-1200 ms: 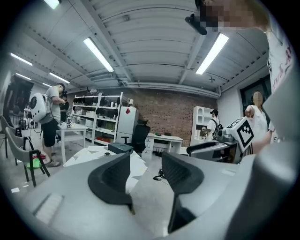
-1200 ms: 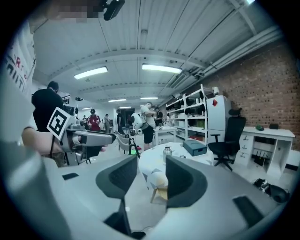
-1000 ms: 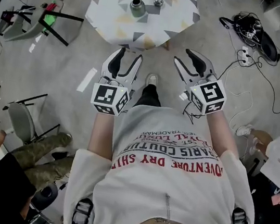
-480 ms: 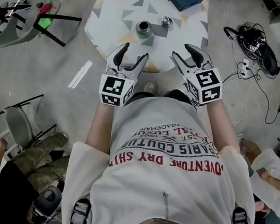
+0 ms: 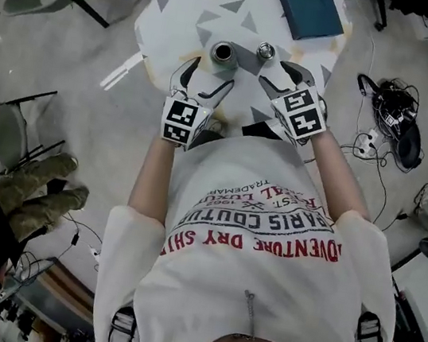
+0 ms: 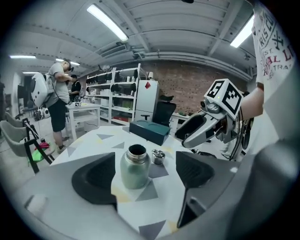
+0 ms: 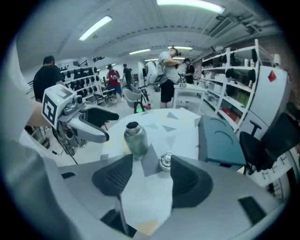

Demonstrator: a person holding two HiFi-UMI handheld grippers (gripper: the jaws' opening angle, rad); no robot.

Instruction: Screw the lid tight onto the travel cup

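change: left gripper [image 5: 207, 79] and right gripper [image 5: 280, 75], seen over the floor a second ago, have been brought forward to the near edge of the desk [image 5: 194, 0]; both sets of jaws have just been opening.
left gripper: spread wide, nothing held, pointed forward and slightly down; the travel cup [image 5: 222, 52] is framed between its jaws but stands beyond them.
right gripper: jaws apart, nothing held, tilted more steeply down; the lid [image 5: 266, 51] lies just beyond its tips.
travel cup: upright, open-mouthed, on the desk; lid just right of it, apart.
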